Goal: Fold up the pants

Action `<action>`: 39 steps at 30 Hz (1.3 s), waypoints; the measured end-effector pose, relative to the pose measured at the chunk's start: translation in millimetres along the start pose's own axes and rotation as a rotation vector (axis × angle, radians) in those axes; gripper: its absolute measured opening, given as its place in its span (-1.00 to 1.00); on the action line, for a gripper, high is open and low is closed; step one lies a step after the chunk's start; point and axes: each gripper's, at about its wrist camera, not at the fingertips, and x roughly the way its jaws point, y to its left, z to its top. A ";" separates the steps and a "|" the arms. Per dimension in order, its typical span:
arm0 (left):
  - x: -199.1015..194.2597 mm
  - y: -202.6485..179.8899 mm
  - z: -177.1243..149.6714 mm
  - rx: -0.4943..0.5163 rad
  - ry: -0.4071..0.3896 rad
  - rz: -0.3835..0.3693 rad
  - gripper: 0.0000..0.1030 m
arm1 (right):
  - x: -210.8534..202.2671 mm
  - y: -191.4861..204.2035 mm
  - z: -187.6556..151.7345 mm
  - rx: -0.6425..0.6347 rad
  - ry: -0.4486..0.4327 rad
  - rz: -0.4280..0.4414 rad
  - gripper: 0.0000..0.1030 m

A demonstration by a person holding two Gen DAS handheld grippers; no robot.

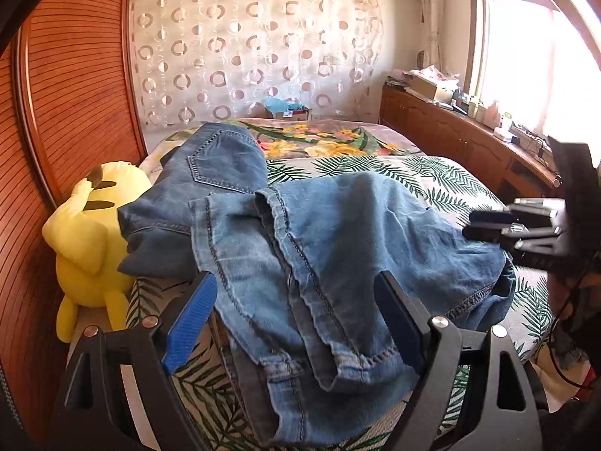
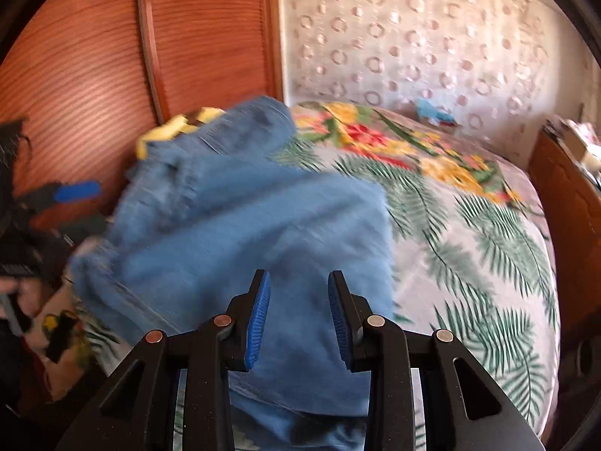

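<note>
Blue jeans (image 1: 319, 233) lie rumpled and partly folded on the bed, with the leg hems near me and a back pocket at the far left. My left gripper (image 1: 295, 278) stands wide open over the hem end, one finger on each side of the cloth and neither pad pressing it. In the blurred right wrist view, my right gripper (image 2: 299, 274) is partly open just above the jeans (image 2: 244, 225), with nothing pinched between its pads. The right gripper (image 1: 488, 225) also shows at the jeans' right edge, and the left gripper (image 2: 75, 191) at the far left.
A yellow plush toy (image 1: 90, 225) leans against the ribbed wooden headboard (image 1: 75, 75), touching the jeans' left side. The bed (image 1: 450, 184) has a palm-leaf sheet and a floral blanket (image 1: 319, 139). A wooden cabinet (image 1: 450, 131) with clutter runs under the window on the right.
</note>
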 end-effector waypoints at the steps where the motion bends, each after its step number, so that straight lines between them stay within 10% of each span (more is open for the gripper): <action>1: 2.7 0.7 2.8 0.006 0.003 -0.004 0.67 | 3.8 -1.2 -2.7 0.005 0.007 -0.007 -0.36; 16: 94.3 16.5 52.1 0.073 0.157 -0.016 -0.13 | 23.2 -15.4 2.4 0.056 -0.015 -0.023 -0.36; 21: 107.6 12.2 53.8 0.117 0.183 0.015 -0.85 | 21.9 -28.0 -8.7 0.072 -0.031 -0.036 -0.36; 34: 41.1 44.2 74.6 0.122 0.109 0.088 -0.87 | 21.1 -23.5 -8.2 0.074 -0.048 -0.021 -0.35; 39: 38.0 38.4 57.9 0.122 0.111 0.097 -0.28 | 40.4 -34.6 0.5 0.091 -0.018 0.004 -0.21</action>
